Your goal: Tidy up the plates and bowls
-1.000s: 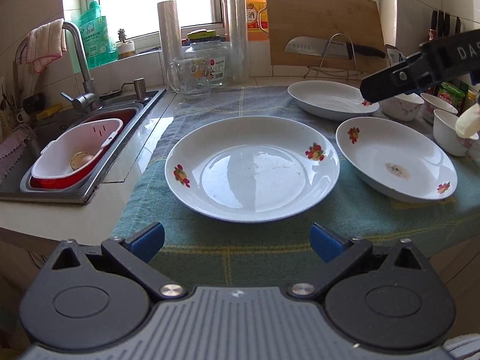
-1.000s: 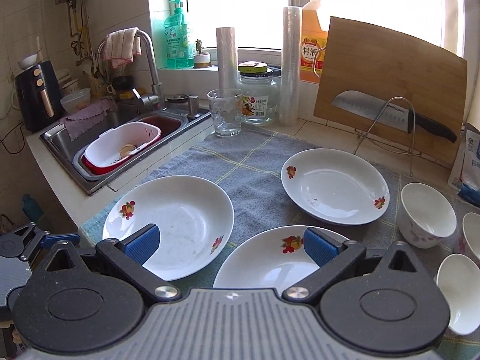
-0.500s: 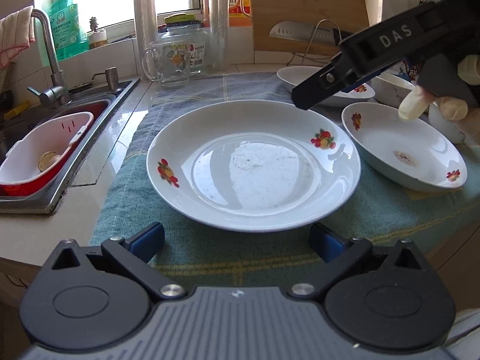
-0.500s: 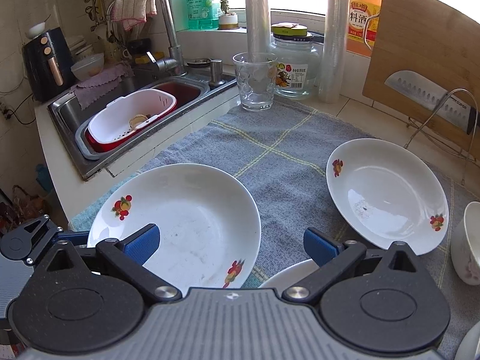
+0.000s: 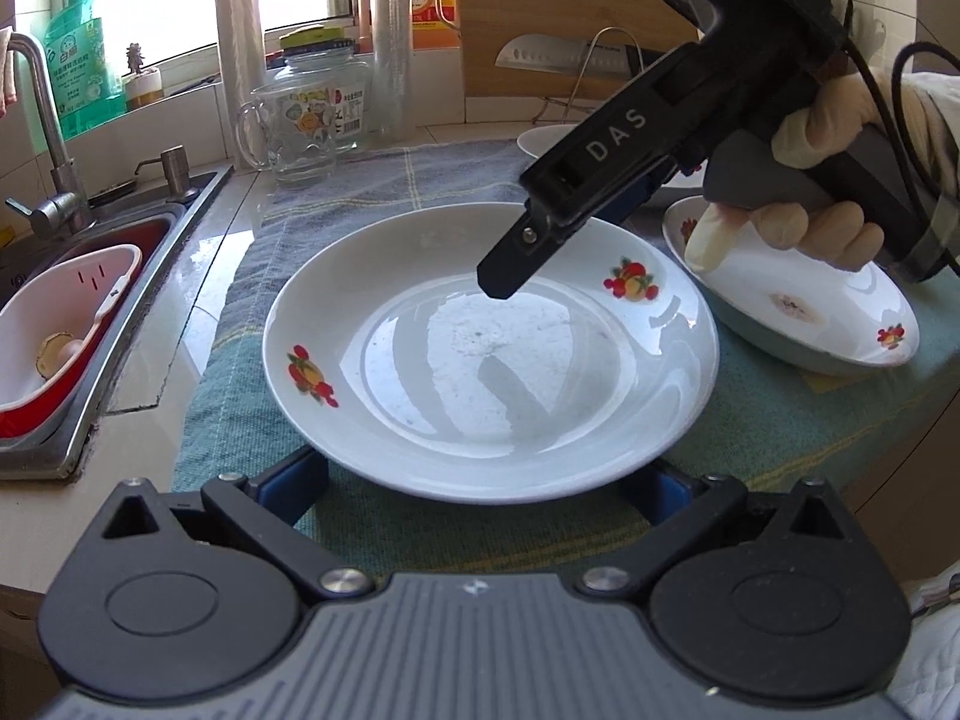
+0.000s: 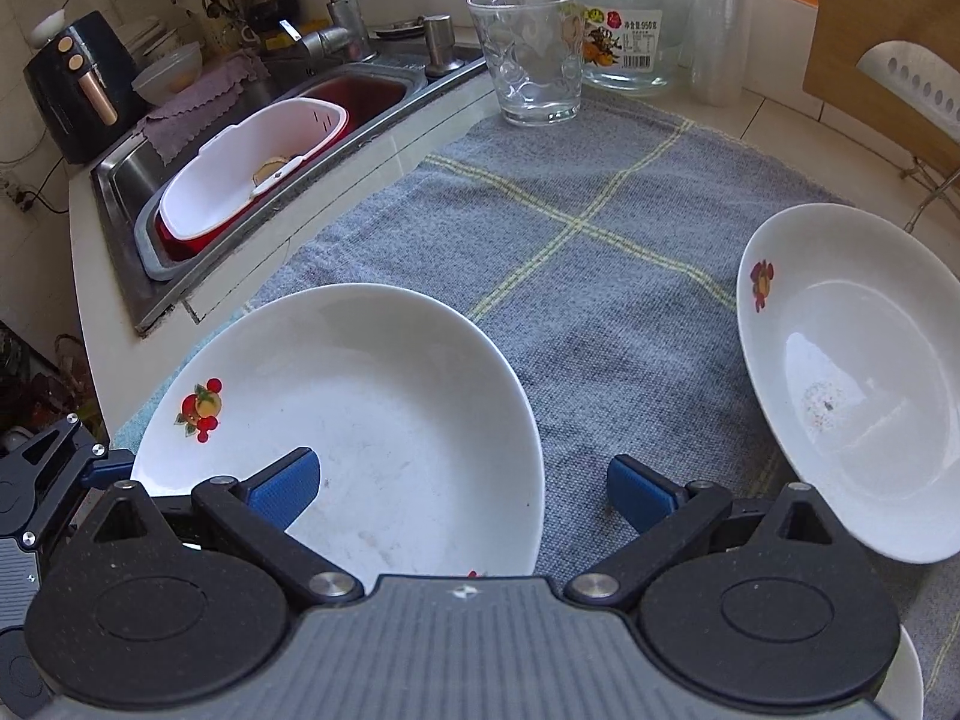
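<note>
Plates with fruit prints sit on a blue-grey checked cloth (image 6: 600, 240) beside my sink (image 5: 36, 462). Farthest left in the left wrist view, a white strainer basket (image 5: 66, 324) rests in the sink. My left tongs (image 5: 489, 489) lie low and level at the counter edge, fingers spread wide, their blue pads tucked just under the near rim of the large plate (image 5: 489, 354) without pinching it. To the right, my gloved right hand (image 5: 798, 222) grips the right tongs (image 5: 504, 282), which slant down from the upper right so their tip hangs over that plate's middle. A second plate (image 5: 798, 306) lies right of it, partly under that hand. Only this view shows the hand's grip. The right wrist view alone shows the right tongs (image 6: 462, 492) spread, the left pad above the large plate (image 6: 336, 414), the right pad above bare cloth. It also shows a third plate (image 6: 852, 372) farther right and a drinking glass (image 6: 528, 54) behind.
</note>
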Tool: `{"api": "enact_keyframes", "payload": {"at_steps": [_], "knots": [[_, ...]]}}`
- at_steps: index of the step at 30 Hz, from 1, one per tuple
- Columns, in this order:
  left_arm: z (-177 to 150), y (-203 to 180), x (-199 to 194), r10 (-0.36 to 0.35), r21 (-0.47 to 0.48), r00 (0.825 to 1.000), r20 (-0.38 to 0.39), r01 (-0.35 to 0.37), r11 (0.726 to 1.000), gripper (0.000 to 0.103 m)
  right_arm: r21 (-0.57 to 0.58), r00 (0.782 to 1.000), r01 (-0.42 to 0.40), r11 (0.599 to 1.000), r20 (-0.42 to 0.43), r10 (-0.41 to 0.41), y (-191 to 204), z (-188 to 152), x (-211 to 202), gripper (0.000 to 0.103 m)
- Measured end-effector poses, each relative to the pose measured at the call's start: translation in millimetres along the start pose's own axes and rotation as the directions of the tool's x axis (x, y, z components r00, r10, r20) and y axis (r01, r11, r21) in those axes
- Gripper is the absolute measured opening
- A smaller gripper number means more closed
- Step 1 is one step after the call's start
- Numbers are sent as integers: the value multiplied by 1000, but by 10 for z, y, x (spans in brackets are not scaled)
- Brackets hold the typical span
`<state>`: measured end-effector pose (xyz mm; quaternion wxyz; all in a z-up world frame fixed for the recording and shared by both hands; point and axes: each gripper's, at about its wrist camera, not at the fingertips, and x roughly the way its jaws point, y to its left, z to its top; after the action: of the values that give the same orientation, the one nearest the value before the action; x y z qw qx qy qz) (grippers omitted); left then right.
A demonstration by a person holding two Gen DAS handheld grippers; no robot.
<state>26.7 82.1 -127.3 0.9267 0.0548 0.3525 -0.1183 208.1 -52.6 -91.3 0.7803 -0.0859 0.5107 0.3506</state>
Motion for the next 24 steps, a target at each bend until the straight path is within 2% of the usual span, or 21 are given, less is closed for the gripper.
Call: {"api": "enact_keyframes", "payload": {"at_steps": [3, 10, 12, 14, 19, 24], "knots": [[7, 18, 10, -12, 12, 1000, 2, 12, 1000, 103, -26, 1000, -12, 1000, -16, 12, 10, 46, 28, 103], [40, 42, 31, -43, 44, 999, -7, 43, 998, 103, -38, 995, -99, 994, -34, 98, -18, 145, 34, 103], [47, 47, 35, -48, 53, 999, -8, 48, 997, 103, -31, 992, -126, 992, -37, 124, -45, 189, 32, 97], [51, 44, 35, -49, 59, 999, -10, 50, 997, 103, -24, 989, -141, 990, -46, 140, -74, 227, 40, 87], [65, 56, 22, -49, 79, 999, -15, 50, 996, 102, -4, 980, -190, 982, -66, 189, -141, 283, 37, 81], [76, 67, 17, -54, 93, 998, -21, 56, 994, 102, 23, 962, -251, 968, -105, 252, -182, 312, 58, 80]]}}
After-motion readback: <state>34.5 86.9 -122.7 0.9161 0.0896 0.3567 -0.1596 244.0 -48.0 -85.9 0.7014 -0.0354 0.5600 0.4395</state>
